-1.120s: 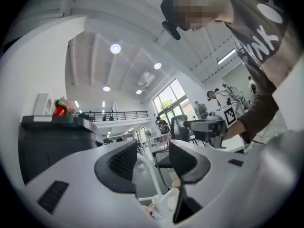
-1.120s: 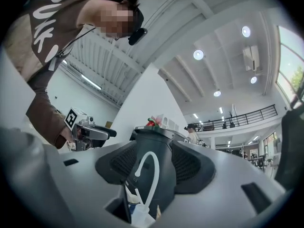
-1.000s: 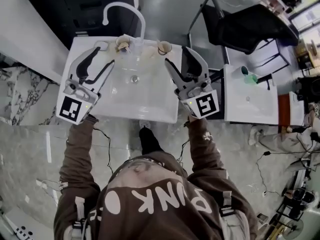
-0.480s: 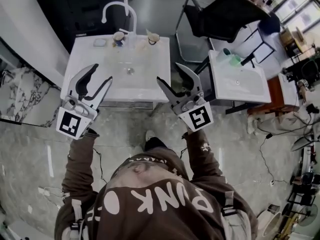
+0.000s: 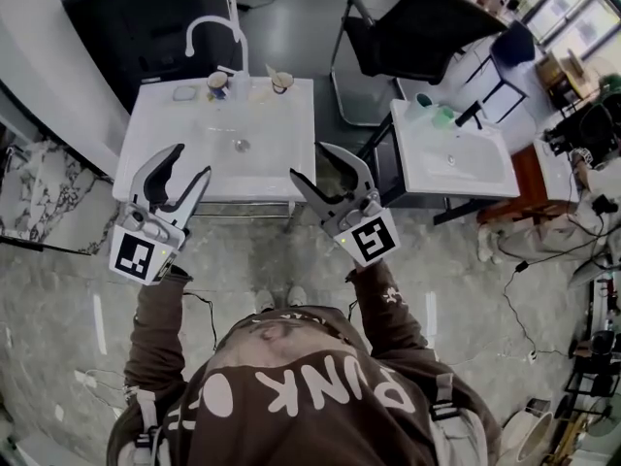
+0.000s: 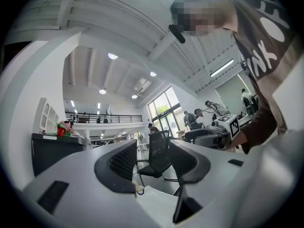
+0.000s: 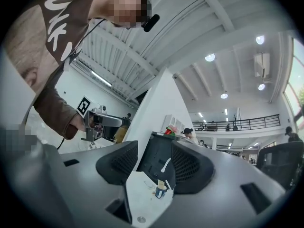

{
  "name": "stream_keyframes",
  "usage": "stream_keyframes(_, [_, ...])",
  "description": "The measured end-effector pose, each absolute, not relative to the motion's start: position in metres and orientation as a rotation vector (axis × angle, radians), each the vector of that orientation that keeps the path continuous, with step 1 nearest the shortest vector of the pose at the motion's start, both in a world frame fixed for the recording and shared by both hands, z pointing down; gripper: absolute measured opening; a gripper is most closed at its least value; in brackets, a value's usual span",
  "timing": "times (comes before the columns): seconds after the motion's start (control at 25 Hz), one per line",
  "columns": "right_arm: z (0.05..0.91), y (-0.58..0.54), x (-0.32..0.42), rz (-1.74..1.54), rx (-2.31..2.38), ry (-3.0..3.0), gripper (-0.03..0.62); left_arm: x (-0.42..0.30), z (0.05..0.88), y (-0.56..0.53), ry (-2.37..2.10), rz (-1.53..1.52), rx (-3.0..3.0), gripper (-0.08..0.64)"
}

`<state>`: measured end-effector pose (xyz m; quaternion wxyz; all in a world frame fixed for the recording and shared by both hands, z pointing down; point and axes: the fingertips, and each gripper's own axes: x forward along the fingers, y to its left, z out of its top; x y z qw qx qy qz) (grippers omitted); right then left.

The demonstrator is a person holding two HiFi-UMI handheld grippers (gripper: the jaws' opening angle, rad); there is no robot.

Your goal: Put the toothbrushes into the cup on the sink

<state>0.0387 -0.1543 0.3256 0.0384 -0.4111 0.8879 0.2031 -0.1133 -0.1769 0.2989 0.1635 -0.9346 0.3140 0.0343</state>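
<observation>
The task's two cups, a left-hand cup (image 5: 217,83) and a right-hand cup (image 5: 281,82), are being shown standing at the back rim of the white sink (image 5: 281,168), to either side of the foot of the curved faucet (image 5: 212,19). The toothbrushes are too small to be made out, so whether any is standing in a cup cannot be told. Near the sink's front edge, above the grey marbled floor (image 5: 252,260), both grippers are being held side by side in brown-sleeved hands, touching nothing. The left gripper (image 5: 191,160) is being held with its jaws spread and nothing between them; in the left gripper view only a corner of the sink and the black chair (image 5: 427,27) are being framed in the gap. The right gripper (image 5: 310,161) is likewise being held released and empty, its jaws having just been drawn slightly closer. In the right gripper view the sink, the faucet and one cup are being framed between the pads, well apart from them. To the right, a second white sink (image 5: 471,173) bearing green containers (image 5: 437,113) is being shown.
</observation>
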Motion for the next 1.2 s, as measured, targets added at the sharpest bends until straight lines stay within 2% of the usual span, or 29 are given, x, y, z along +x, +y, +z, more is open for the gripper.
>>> stream_keyframes(0.28, [0.328, -0.148, 0.065, 0.615, -1.251, 2.712, 0.166, -0.080, 0.300, -0.165, 0.882, 0.084, -2.672, 0.199])
stream_keyframes(1.2, [0.322, -0.146, 0.082, 0.631, -1.205, 2.699, 0.166, -0.069, 0.299, -0.159, 0.925, 0.064, -2.645, 0.199])
